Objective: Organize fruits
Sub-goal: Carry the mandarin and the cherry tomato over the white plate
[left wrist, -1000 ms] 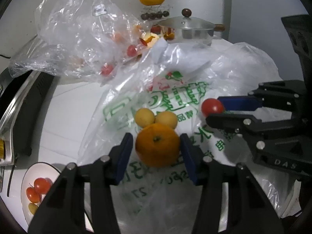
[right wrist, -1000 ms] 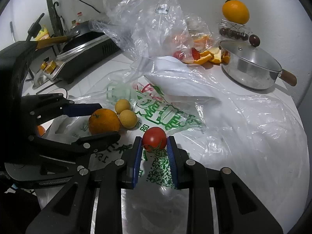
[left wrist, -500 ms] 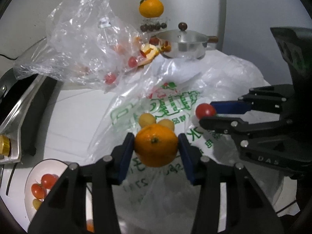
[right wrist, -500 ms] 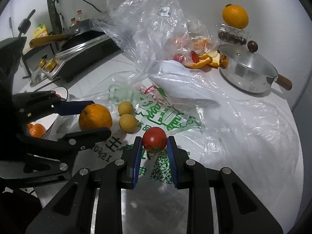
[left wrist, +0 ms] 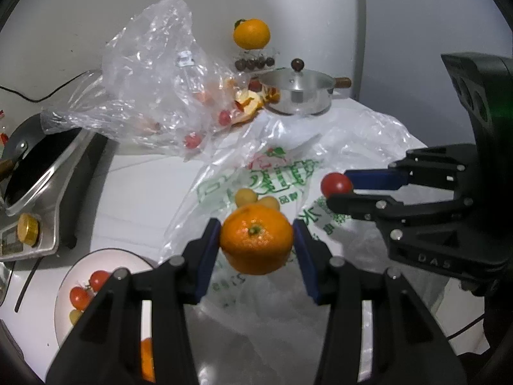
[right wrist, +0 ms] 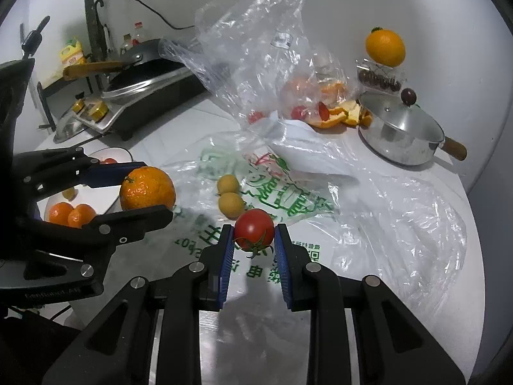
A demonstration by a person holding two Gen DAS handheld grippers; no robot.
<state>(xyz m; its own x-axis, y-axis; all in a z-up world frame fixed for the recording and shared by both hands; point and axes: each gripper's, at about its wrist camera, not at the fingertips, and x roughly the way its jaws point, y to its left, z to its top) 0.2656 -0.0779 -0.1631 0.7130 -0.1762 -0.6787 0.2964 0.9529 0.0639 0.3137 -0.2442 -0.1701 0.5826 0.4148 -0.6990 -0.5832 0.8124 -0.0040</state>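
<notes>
My left gripper (left wrist: 256, 243) is shut on an orange (left wrist: 256, 243) and holds it above the printed plastic bag (left wrist: 282, 176). It shows in the right wrist view (right wrist: 147, 187) too. My right gripper (right wrist: 253, 239) is shut on a red tomato (right wrist: 254, 233), also lifted; the tomato shows in the left wrist view (left wrist: 336, 184). Two small yellow fruits (right wrist: 229, 194) lie on the bag. A white plate (left wrist: 96, 258) at lower left holds cherry tomatoes (left wrist: 88, 288) and a yellow fruit. Two mandarins (right wrist: 72, 213) lie on a plate left of the orange.
A clear bag (left wrist: 154, 73) with tomatoes and orange peel stands at the back. A steel pot with lid (left wrist: 296, 94) and an orange on a box (left wrist: 251, 33) are by the wall. A cooker with a pan (left wrist: 35, 166) is at the left.
Both grippers have risen with their fruit. The left gripper's orange came off the bag and moved back toward the plate; the plate shows more.
</notes>
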